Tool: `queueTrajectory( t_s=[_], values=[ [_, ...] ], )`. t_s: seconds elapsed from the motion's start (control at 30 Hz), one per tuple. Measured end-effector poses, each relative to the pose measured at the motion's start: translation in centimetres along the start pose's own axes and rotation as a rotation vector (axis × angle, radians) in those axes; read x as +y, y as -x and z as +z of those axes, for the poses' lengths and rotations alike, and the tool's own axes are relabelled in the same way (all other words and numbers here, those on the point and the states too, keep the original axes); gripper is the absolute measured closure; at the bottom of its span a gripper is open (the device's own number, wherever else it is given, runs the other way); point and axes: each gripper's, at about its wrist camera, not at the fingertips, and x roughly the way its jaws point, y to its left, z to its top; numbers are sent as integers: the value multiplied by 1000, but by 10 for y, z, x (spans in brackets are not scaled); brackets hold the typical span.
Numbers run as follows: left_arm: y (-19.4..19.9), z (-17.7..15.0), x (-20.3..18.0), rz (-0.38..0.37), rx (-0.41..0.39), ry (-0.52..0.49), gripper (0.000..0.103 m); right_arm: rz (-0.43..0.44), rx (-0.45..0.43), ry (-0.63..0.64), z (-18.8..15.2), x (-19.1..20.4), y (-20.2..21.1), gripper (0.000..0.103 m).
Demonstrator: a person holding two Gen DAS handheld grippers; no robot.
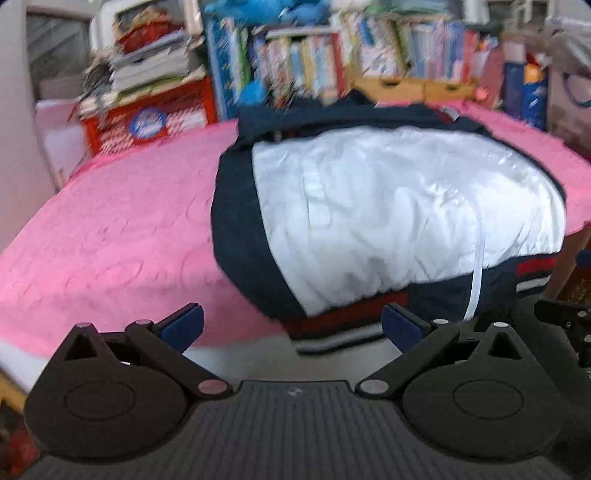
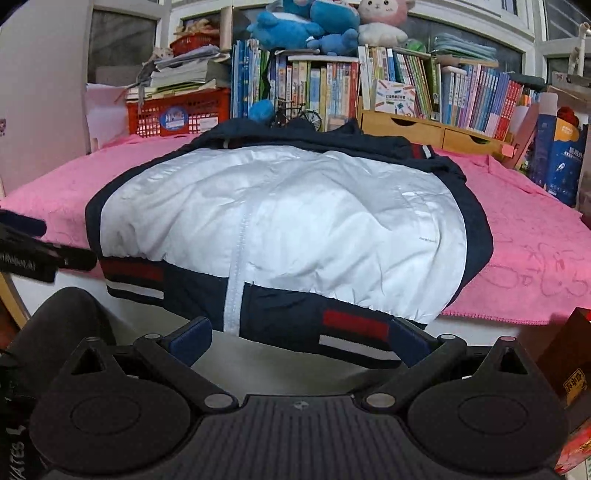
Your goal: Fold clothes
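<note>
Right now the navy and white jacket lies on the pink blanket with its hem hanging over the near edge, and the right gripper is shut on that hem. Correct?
Not quite. The right gripper is open, its fingers spread apart just short of the hem; the right wrist view shows it. The rest holds: the jacket lies on the pink blanket, hem over the near edge.

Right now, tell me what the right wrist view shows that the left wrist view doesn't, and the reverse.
Only the right wrist view shows the pink plush on the shelf, the toy bicycle behind the jacket, and the jacket's whole hem. Only the left wrist view, which is blurred, shows the wide bare stretch of pink blanket left of the jacket. Both show the jacket, the books, the red crate, and an open tool, right and left.
</note>
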Motion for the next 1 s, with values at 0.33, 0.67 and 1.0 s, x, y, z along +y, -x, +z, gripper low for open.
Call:
queueTrajectory(
  t_s=[0.33, 0.67, 1.0],
  values=[
    [-44, -22, 30, -83, 108, 48, 0, -16, -84, -91, -29, -68, -14, 0],
    [-64, -18, -6, -157, -72, -24, 3, 166, -89, -281, -26, -120, -72, 40],
    [32, 23, 36, -318, -233, 90, 72, 227, -19, -325, 27, -101, 19, 93]
  ],
)
